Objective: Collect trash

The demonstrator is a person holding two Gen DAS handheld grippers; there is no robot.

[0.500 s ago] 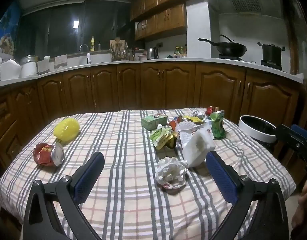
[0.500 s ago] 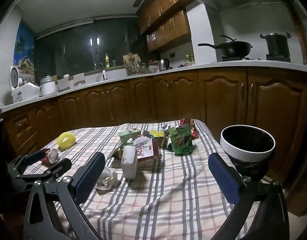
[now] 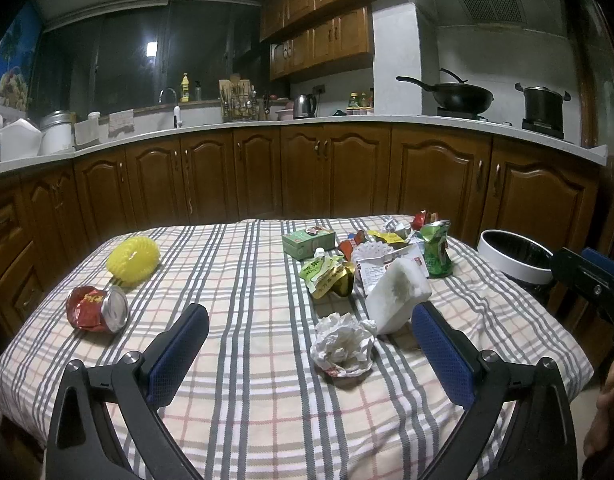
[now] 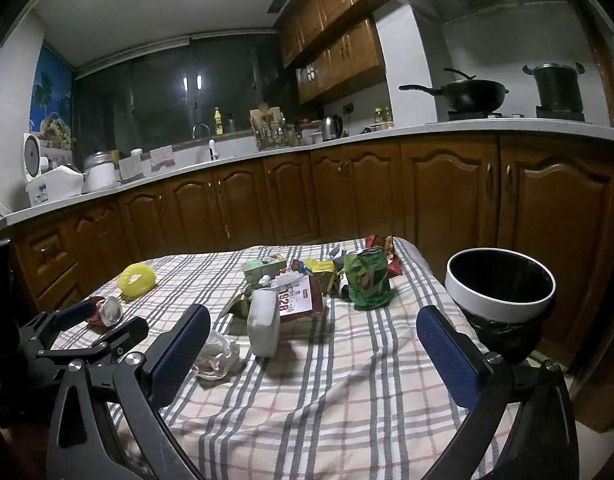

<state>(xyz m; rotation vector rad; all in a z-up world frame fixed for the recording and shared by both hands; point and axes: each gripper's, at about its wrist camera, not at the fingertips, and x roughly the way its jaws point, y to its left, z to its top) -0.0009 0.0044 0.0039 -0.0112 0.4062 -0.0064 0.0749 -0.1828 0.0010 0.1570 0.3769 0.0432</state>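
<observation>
Trash lies on a checked tablecloth (image 3: 247, 360): a crumpled white paper ball (image 3: 343, 344), a white foam block (image 3: 399, 292), a green crushed bag (image 3: 437, 250), a green carton (image 3: 309, 242), wrappers (image 3: 327, 276), a crushed red can (image 3: 97, 308) and a yellow ribbed ball (image 3: 133, 260). My left gripper (image 3: 311, 344) hovers open over the near table, nothing between its fingers. My right gripper (image 4: 313, 340) is open too, empty, near the foam block (image 4: 263, 328) and paper ball (image 4: 217, 354). A white-rimmed bin (image 4: 499, 284) stands off the table's right edge.
Brown kitchen cabinets (image 3: 347, 172) run behind the table under a white counter. A wok (image 3: 459, 94) and a pot (image 3: 543, 104) sit on the stove at the right. The left gripper's body (image 4: 83, 336) shows at the left of the right wrist view.
</observation>
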